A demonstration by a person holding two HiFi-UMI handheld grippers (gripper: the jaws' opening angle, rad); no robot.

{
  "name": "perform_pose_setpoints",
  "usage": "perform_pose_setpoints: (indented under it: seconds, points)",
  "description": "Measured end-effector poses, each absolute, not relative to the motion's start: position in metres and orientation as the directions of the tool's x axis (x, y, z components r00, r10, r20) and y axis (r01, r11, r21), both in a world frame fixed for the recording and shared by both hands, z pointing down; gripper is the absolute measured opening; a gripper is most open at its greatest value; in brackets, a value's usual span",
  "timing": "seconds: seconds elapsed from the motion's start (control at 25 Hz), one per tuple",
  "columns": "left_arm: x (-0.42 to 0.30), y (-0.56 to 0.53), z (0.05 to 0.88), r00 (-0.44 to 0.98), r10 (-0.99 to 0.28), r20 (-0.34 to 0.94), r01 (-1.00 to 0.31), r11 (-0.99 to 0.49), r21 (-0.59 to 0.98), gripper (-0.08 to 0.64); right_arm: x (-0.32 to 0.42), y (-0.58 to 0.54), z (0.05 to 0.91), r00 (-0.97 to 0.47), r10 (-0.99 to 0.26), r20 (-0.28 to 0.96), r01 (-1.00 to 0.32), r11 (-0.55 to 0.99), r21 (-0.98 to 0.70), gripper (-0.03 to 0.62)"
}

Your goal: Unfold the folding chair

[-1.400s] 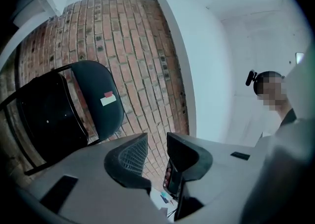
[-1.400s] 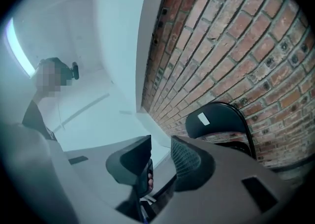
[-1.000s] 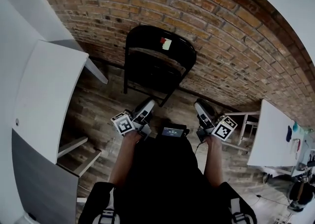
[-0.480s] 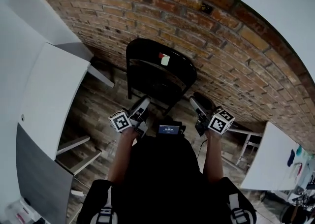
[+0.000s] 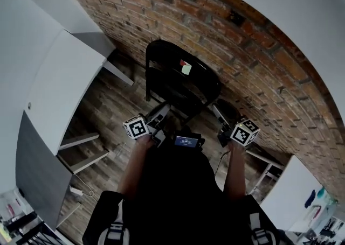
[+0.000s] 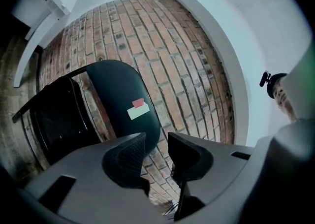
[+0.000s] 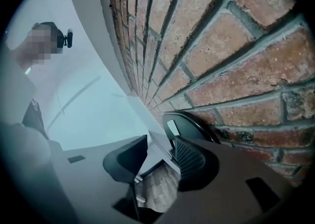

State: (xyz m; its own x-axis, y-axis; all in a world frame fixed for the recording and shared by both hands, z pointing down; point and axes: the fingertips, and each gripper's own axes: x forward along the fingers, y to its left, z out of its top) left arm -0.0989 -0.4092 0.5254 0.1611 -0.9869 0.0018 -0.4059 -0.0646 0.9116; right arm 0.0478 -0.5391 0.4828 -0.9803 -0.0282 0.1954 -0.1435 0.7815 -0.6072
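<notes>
A black folding chair (image 5: 180, 85) leans folded against the brick wall, with a red and white label (image 5: 185, 68) on its backrest. My left gripper (image 5: 163, 113) hovers just in front of the chair's lower left part, open, with nothing between its fingers. In the left gripper view the chair (image 6: 115, 95) stands ahead and to the left of the left gripper (image 6: 156, 142). My right gripper (image 5: 220, 117) is close to the chair's right edge; its jaws have just been opening and nothing is between them. The right gripper view shows the right gripper (image 7: 160, 146) with the chair's rim (image 7: 189, 122) just beyond it.
The brick wall (image 5: 259, 66) runs behind the chair. A white cabinet or table (image 5: 59, 88) with low white shelves (image 5: 81, 155) stands at the left. Another white table (image 5: 280, 195) is at the lower right. The floor (image 5: 116, 104) is wood plank.
Both grippers have come forward, closer to the chair. The right gripper's jaws stand wider than before. The chair has kept its place against the wall.
</notes>
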Motion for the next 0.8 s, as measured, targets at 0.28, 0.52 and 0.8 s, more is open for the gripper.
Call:
perform_pose_setpoints:
  seconds: [0.28, 0.52, 0.8]
  points:
    - [-0.102, -0.424, 0.547, 0.166, -0.986, 0.01, -0.367, -0.052, 0.929, 0.204, 0.042, -0.562, 0.498, -0.95, -0.062, 0.306, -0.226, 0.812, -0.538, 0.167]
    - [-0.109, -0.448, 0.567, 0.214, -0.977, 0.016, -0.284, -0.047, 0.958, 0.243, 0.023, -0.588, 0.521, -0.874, -0.158, 0.459, -0.352, 0.857, -0.376, 0.17]
    - [-0.107, -0.461, 0.597, 0.268, -0.963, 0.042, -0.245, -0.026, 0.969, 0.249, 0.018, -0.609, 0.549, -0.768, -0.222, 0.601, -0.42, 0.883, -0.211, 0.173]
